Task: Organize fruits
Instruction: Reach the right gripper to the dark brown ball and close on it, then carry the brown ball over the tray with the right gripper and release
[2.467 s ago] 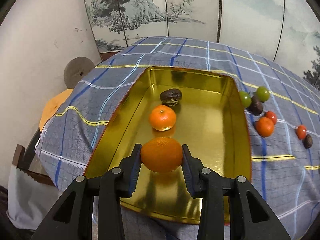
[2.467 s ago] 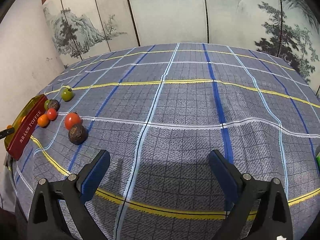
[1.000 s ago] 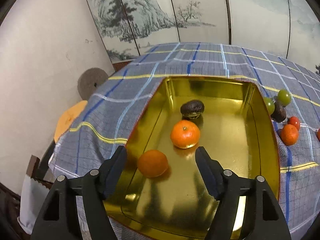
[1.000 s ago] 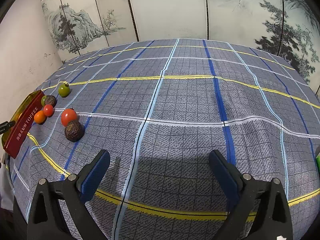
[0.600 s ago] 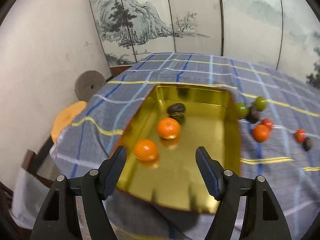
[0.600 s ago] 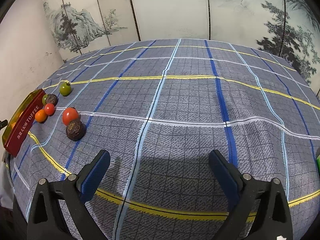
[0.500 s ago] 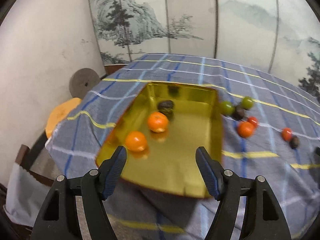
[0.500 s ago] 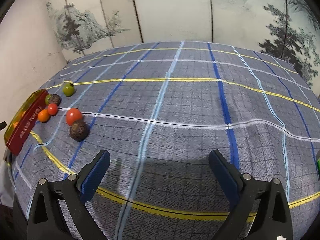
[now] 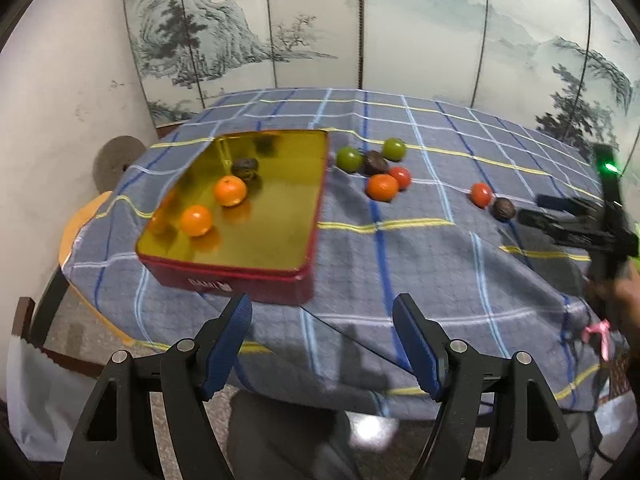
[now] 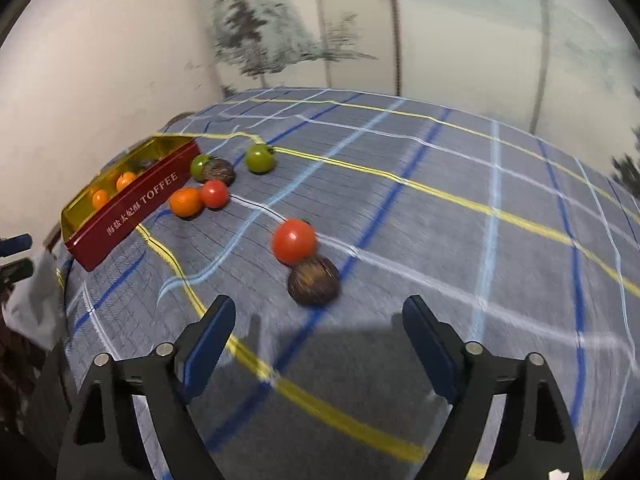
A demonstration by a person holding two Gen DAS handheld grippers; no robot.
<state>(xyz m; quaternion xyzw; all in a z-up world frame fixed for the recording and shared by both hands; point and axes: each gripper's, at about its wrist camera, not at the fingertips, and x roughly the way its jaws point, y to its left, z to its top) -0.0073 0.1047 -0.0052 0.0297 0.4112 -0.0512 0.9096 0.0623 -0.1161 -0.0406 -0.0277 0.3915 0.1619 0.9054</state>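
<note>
A red tin with a gold inside (image 9: 276, 208) (image 10: 132, 208) sits at the table's left end. It holds two oranges (image 9: 195, 220) (image 9: 229, 191) and a dark brown fruit (image 9: 245, 167). On the cloth beside it lie two green fruits (image 9: 349, 159) (image 9: 394, 149), a dark fruit (image 9: 375, 162), an orange (image 9: 382, 187) and a red tomato (image 9: 401, 177). Farther right are a red tomato (image 10: 294, 241) and a dark fruit (image 10: 313, 280). My left gripper (image 9: 322, 344) is open and empty, off the table's near edge. My right gripper (image 10: 318, 328) is open and empty, just short of the dark fruit.
The table wears a blue plaid cloth (image 9: 420, 240). A painted folding screen (image 9: 360, 32) stands behind it. A round orange stool (image 9: 76, 220) and a grey disc (image 9: 116, 160) are at the left by the wall. The right gripper also shows in the left wrist view (image 9: 576, 220).
My left gripper let go of the orange in the tin and pulled back off the table edge. My right gripper swung left toward the red tomato and dark fruit.
</note>
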